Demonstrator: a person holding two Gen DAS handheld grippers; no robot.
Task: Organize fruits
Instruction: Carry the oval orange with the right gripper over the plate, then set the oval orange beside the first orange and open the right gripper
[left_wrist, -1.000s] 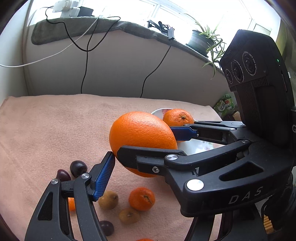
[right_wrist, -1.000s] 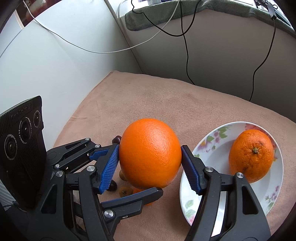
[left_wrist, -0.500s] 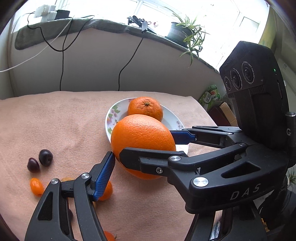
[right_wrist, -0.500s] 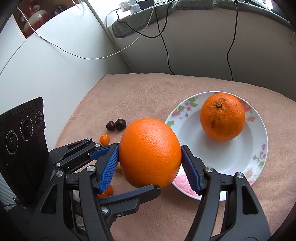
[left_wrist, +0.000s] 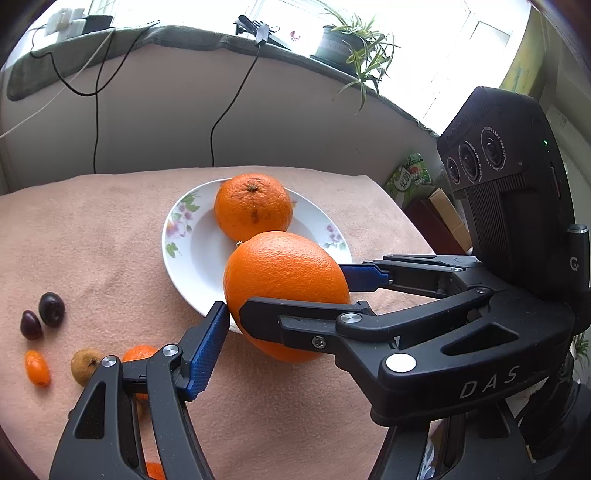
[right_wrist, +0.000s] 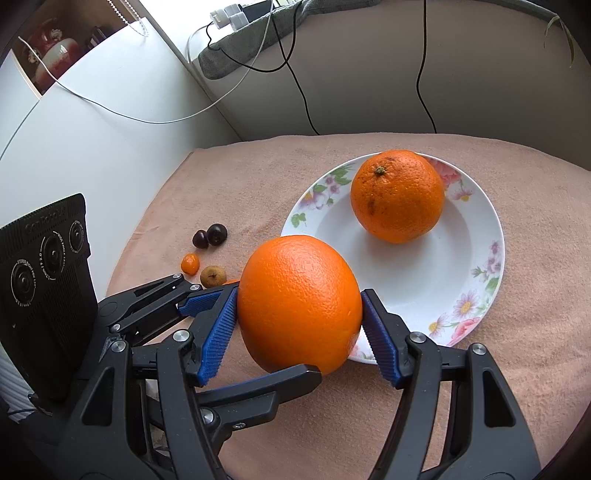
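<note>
A large orange (right_wrist: 299, 302) is held in the air by both grippers, just short of the near rim of a white floral plate (right_wrist: 476, 236). My right gripper (right_wrist: 299, 325) is shut on it from both sides. My left gripper (left_wrist: 288, 299) has its pads against the same orange (left_wrist: 286, 280), crossing the right one. A second orange (right_wrist: 397, 195) sits on the plate, and shows in the left wrist view (left_wrist: 253, 206) on the plate (left_wrist: 184, 243).
On the peach cloth (left_wrist: 92, 229) left of the plate lie two dark plums (left_wrist: 42, 319), a kumquat (left_wrist: 37, 367), a small brownish fruit (left_wrist: 83, 365) and a mandarin (left_wrist: 138, 352). Cables hang down the wall behind. A potted plant (left_wrist: 340, 44) stands on the sill.
Both grippers have carried the large orange toward the plate; the plate and its orange are now much closer and more central in both views.
</note>
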